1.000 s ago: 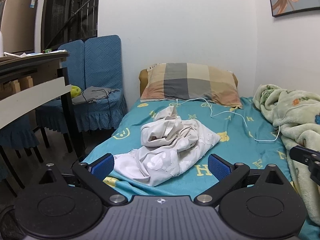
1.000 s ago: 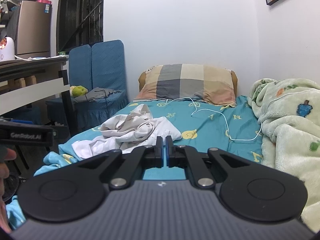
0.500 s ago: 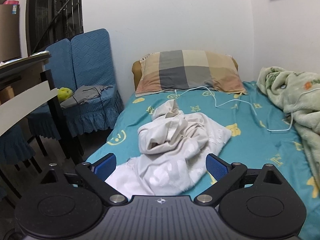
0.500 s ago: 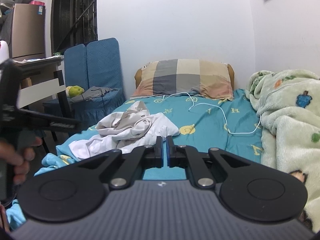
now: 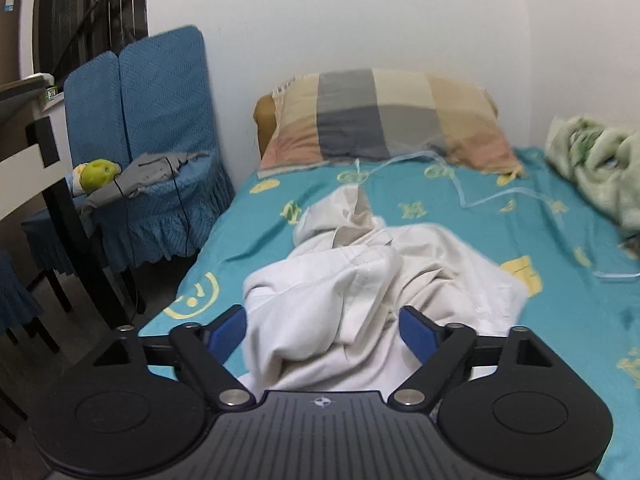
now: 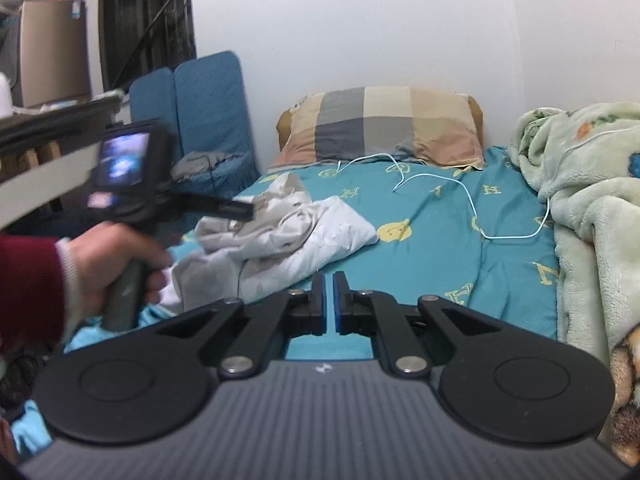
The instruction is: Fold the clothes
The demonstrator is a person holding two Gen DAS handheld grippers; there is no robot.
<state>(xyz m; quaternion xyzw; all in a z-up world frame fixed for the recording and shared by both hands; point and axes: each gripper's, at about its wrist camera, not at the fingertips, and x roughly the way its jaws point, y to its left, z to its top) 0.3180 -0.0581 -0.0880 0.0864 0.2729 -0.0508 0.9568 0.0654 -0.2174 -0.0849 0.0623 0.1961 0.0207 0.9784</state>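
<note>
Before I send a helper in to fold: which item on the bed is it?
On the teal bed sheet, short of the checked pillow, lies the crumpled white garment. Unlike the fluffy green blanket along the wall, it is plain, thin and off-white.

yellow letters "h" point(image 6: 491, 189) and "n" point(image 6: 545, 273) printed on the teal bedsheet point(image 6: 432, 248), other marks unreadable

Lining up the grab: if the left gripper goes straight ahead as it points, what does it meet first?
Probably the crumpled white garment: the open left gripper already frames its near folds, though whether they touch is unclear.
</note>
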